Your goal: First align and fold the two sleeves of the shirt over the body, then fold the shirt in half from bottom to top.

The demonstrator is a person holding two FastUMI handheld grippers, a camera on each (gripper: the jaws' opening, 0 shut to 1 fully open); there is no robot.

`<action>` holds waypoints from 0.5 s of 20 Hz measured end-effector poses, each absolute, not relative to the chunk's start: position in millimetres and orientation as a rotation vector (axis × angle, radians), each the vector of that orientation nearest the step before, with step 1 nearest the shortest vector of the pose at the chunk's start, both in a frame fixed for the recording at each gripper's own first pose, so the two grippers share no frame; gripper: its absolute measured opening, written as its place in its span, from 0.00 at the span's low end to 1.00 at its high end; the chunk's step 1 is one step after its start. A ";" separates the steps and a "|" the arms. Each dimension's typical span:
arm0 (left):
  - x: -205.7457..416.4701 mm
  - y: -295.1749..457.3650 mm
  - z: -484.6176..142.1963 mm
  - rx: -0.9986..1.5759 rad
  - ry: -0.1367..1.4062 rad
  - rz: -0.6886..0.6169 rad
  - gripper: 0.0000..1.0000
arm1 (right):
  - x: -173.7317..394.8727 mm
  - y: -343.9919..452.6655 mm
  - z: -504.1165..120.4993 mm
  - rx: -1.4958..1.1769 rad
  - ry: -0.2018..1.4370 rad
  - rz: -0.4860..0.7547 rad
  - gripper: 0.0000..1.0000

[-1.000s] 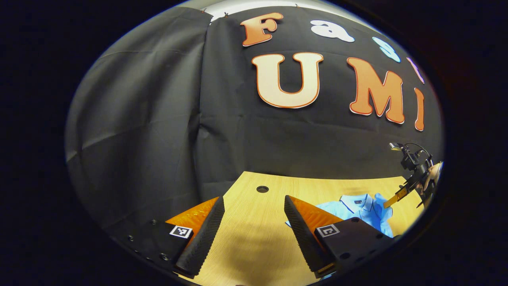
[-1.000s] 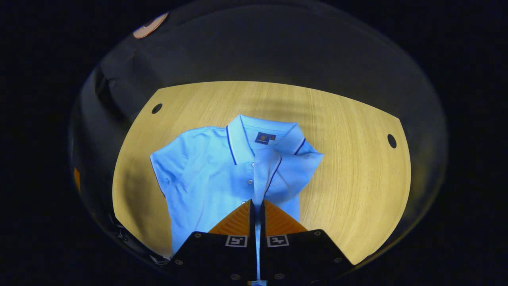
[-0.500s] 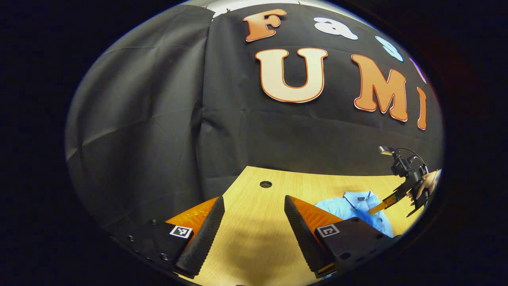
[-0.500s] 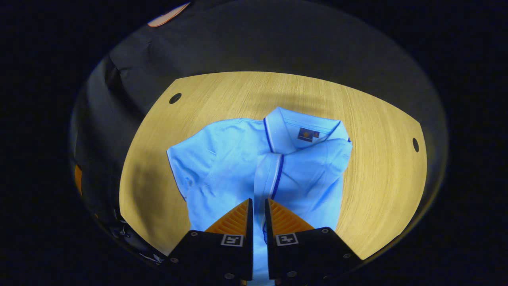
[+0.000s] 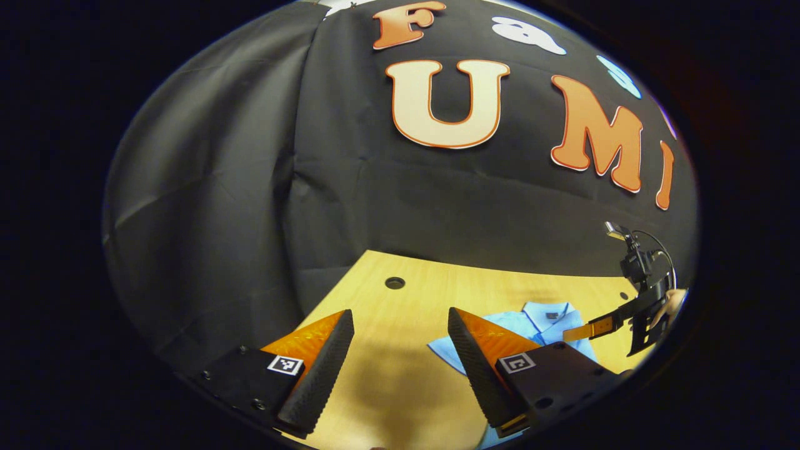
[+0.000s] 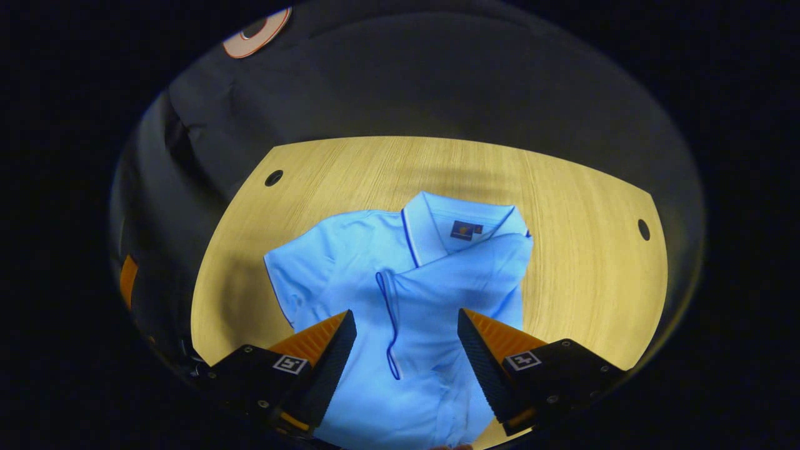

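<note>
The shirt's (image 6: pixel 400 300) hem is cut off behind the right gripper (image 6: pixel 406 350), and the left gripper's (image 5: pixel 400 359) finger hides part of it. Soft light-blue cloth with dark piping lies flat on the wooden table (image 6: pixel 587 250), one sleeve (image 6: pixel 462 269) folded across the chest. Both grippers hover wide open, holding nothing

Shirt (image 6: pixel 400 300) on table (image 6: pixel 581 206)

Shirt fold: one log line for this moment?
right gripper: open, above shirt | right sleeve: folded over body | left sleeve: unfolded | left gripper: open, over table | bottom fold: not done
</note>
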State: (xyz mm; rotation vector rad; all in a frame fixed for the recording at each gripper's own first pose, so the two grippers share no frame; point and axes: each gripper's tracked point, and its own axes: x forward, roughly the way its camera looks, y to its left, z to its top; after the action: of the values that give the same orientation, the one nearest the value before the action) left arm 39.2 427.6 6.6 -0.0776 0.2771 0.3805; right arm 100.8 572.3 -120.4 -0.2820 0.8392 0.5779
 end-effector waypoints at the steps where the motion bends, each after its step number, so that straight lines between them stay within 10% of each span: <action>1: 43.9 425.0 -1.0 -0.105 0.324 0.379 0.97 | 101.6 569.3 -116.8 -0.268 0.824 0.579 0.99; 10: 102.8 406.1 -77.6 -0.294 0.730 0.330 0.98 | 118.7 495.0 -102.7 -0.206 0.779 0.501 0.99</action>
State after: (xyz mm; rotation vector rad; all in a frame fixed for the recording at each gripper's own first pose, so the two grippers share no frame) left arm 102.8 406.1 -77.6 -0.2939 0.7298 0.3304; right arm 118.7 495.0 -102.7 -0.2056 0.7794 0.5014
